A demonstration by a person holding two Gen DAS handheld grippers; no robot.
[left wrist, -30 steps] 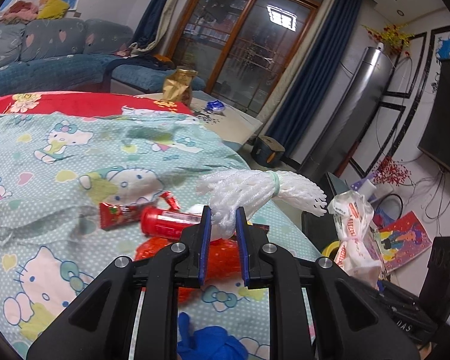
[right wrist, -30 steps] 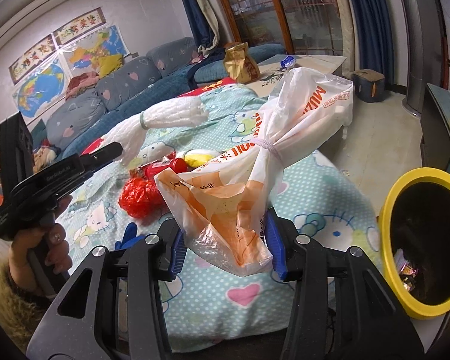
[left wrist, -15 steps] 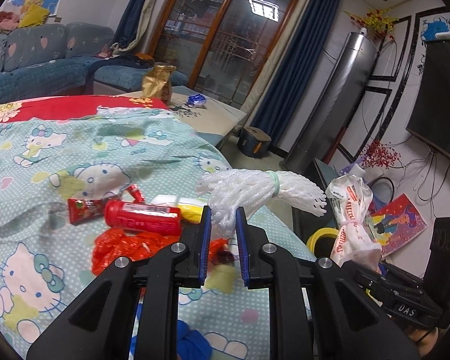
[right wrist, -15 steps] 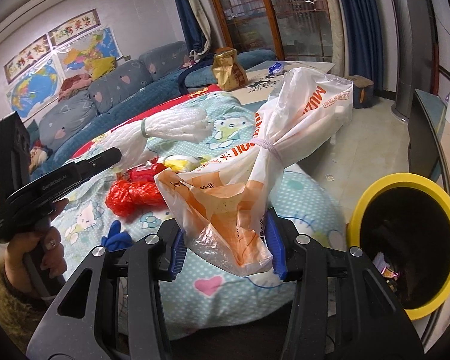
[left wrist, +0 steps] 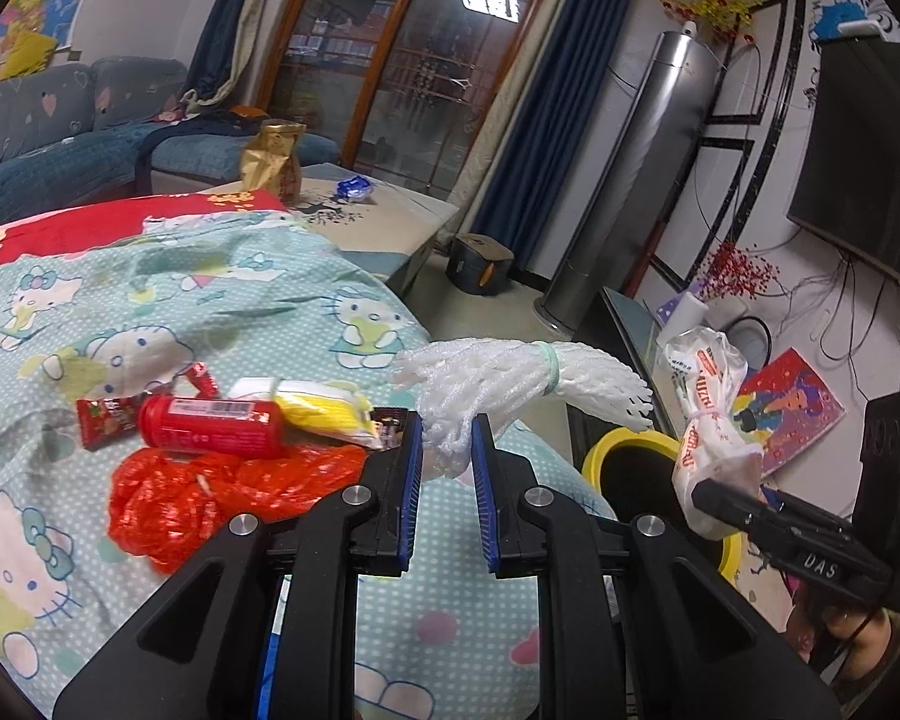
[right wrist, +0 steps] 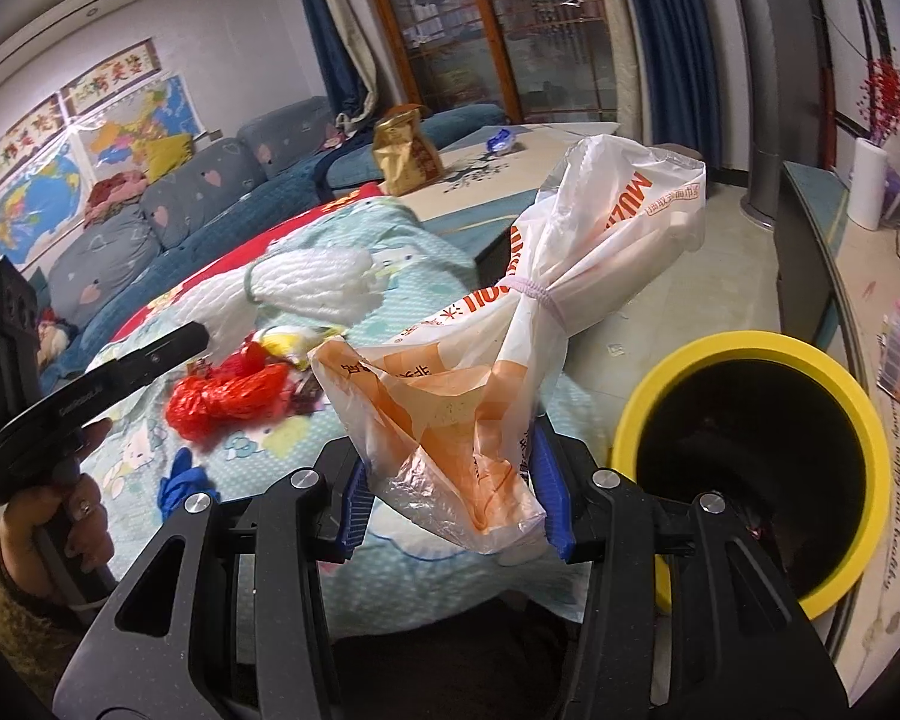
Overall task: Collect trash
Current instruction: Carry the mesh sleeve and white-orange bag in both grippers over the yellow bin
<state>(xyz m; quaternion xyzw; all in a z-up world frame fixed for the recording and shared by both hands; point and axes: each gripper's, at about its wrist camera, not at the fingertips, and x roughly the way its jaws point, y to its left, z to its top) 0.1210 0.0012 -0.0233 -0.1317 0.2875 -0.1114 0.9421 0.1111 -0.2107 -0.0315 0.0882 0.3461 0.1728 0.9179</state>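
Note:
My left gripper is shut on a white foam net bundle tied with a green band, held above the bed's right edge. My right gripper is shut on a tied white and orange plastic bag, lifted just left of the yellow-rimmed bin. In the left wrist view that bag hangs over the bin. On the bedspread lie a red plastic bag, a red can, a yellow and white wrapper and a red sachet.
The bedspread with cartoon cats fills the left. A blue scrap lies near its front edge. A low table carries a gold bag. A TV stand, sofa and standing air conditioner ring the room.
Both grippers have swung to the right with their loads. The bin has come further into both views and sits closer to the bag. Neither grip has changed.

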